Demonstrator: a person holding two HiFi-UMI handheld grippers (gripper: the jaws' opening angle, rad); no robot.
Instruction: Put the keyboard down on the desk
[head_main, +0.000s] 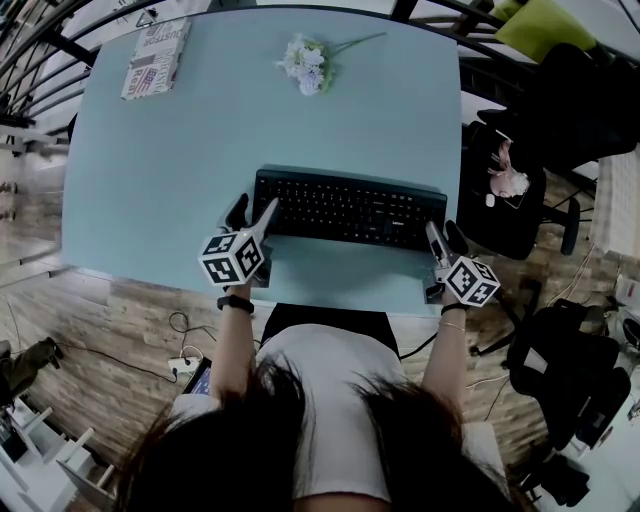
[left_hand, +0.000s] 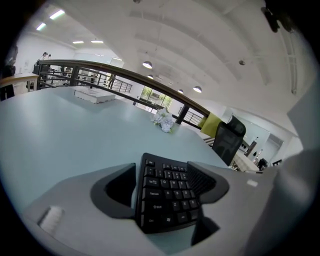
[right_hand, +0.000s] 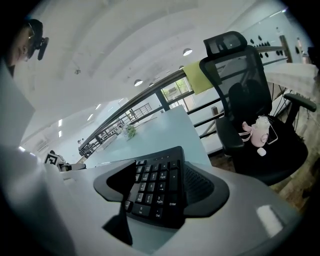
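Observation:
A black keyboard (head_main: 350, 210) lies flat on the pale blue desk (head_main: 170, 170), near its front edge. My left gripper (head_main: 252, 208) sits at the keyboard's left end. One jaw is out past that edge and the other is over the keys, with a thin strip of desk showing beside the keyboard (left_hand: 167, 200). My right gripper (head_main: 443, 232) straddles the right end the same way, with the number pad (right_hand: 155, 187) between its jaws. Both grippers stand open and clamp nothing.
A small bunch of white flowers (head_main: 305, 65) lies at the desk's far middle, and a printed box (head_main: 155, 58) at the far left corner. A black office chair (head_main: 500, 190) holding a pink toy stands right of the desk. Railings run behind the desk.

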